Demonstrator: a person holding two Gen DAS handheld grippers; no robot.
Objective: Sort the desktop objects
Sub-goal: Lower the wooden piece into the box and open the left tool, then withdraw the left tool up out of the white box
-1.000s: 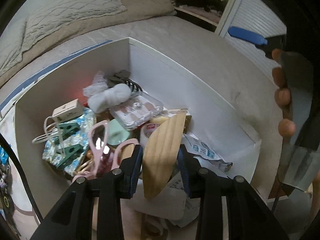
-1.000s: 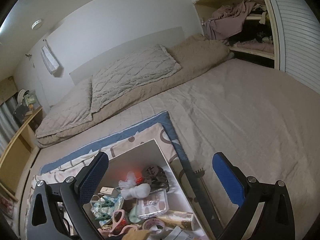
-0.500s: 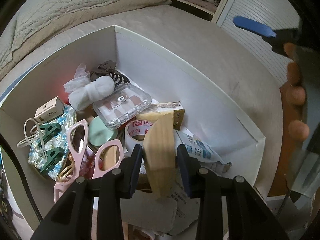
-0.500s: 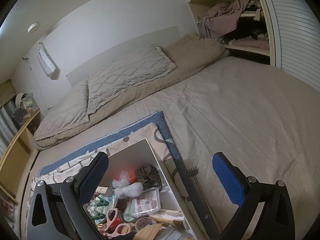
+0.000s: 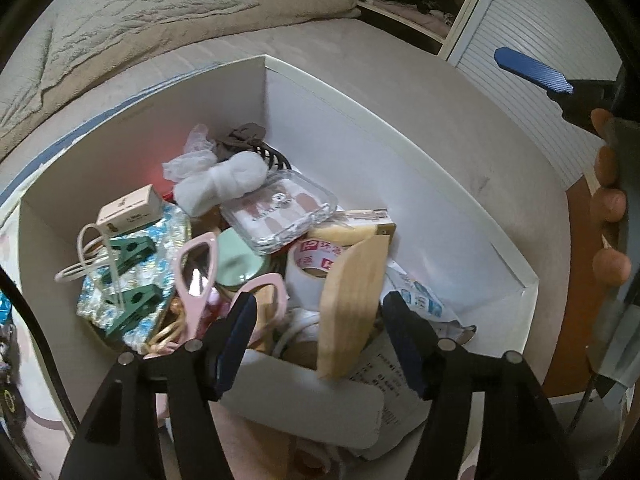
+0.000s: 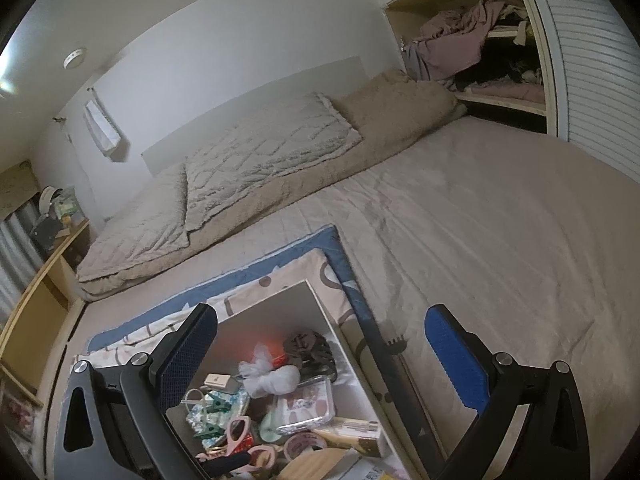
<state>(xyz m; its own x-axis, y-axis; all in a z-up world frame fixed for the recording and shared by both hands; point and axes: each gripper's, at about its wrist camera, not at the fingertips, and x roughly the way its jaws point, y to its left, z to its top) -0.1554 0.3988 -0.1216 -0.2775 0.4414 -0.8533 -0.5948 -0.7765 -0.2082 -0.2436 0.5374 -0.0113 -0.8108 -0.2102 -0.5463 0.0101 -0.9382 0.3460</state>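
A white box on the bed holds several desktop objects: pink scissors, a tape roll, a clear case, green clips, a white cloth bundle. A flat wooden piece stands tilted at the box's near edge. My left gripper is open around it, fingers apart from it on both sides. My right gripper is open and empty, held above the box; it also shows in the left wrist view.
The box sits on a blue-edged patterned mat on a beige bed. Pillows lie at the back. An open closet with clothes is at the far right. A shelf stands left.
My left gripper has opened and let go of the wooden piece, which now rests tilted at the box's near edge. The right gripper has stayed open and drifted slightly.
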